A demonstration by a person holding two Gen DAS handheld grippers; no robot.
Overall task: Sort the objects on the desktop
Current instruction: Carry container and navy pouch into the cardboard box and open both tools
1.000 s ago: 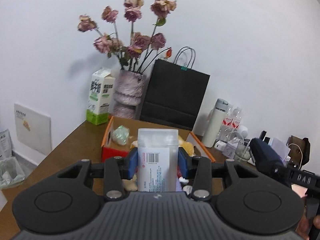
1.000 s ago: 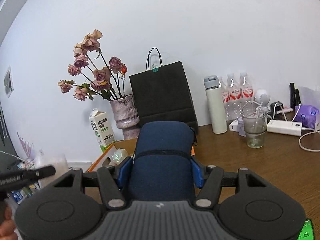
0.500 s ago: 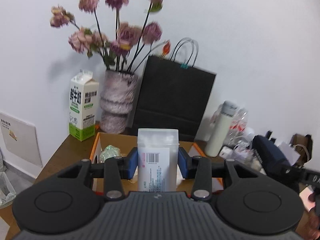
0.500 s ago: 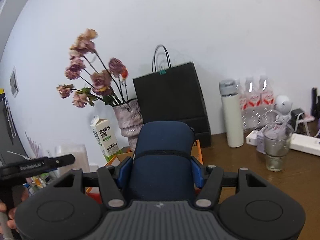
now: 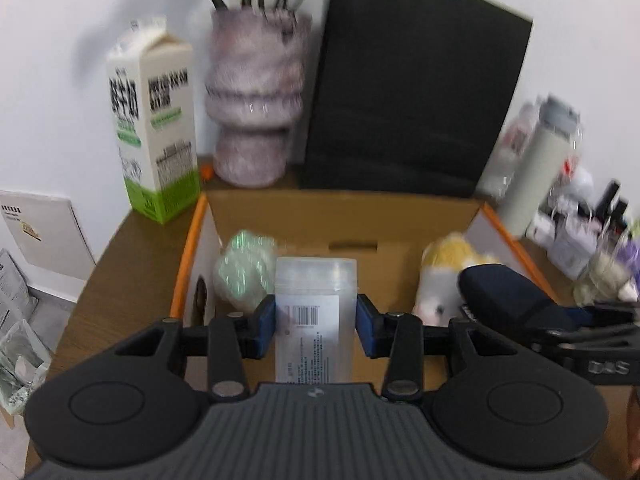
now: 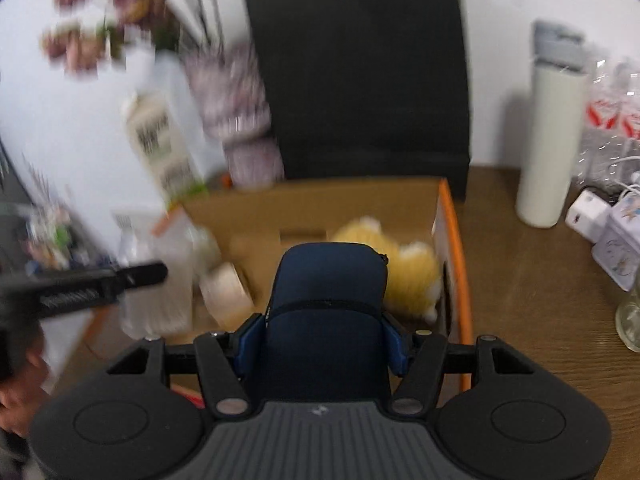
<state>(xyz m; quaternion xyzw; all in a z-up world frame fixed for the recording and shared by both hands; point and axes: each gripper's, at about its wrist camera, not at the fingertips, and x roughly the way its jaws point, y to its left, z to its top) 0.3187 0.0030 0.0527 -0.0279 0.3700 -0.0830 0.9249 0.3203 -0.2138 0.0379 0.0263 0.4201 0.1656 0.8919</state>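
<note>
We have both grippers loaded over the open box (image 5: 344,216): the left gripper (image 5: 316,326) is clamped on the clear jar (image 5: 315,320), held upright with its barcode label toward us, and the right gripper (image 6: 326,338) is clamped on the blue case (image 6: 328,300). Both things hang above the box mouth, not yet set down, as we judge it.

The main risk, we think, is the two grippers meeting. In the left view the case (image 5: 500,292) and the right tool sit just right of our jar, so lowering both at once could knock one against the other and twist the jar in its pads. The jar is smooth plastic; a bump could let it slip.

The box floor is partly taken. A green bundle (image 5: 244,272) lies far left and a yellow plush (image 6: 400,264) far right, with a pale roll (image 6: 226,292) near the left. Open room looks best in the middle, toward the near wall.

The orange rims (image 6: 456,248) are the edges to clear; the right one runs just beside the case. Beyond the far wall stand the carton (image 5: 154,120), the vase (image 5: 256,104) and the black bag (image 5: 408,92), all close enough to tip if we overshoot. The frames are blurred, so we cannot tell the heights above the floor
</note>
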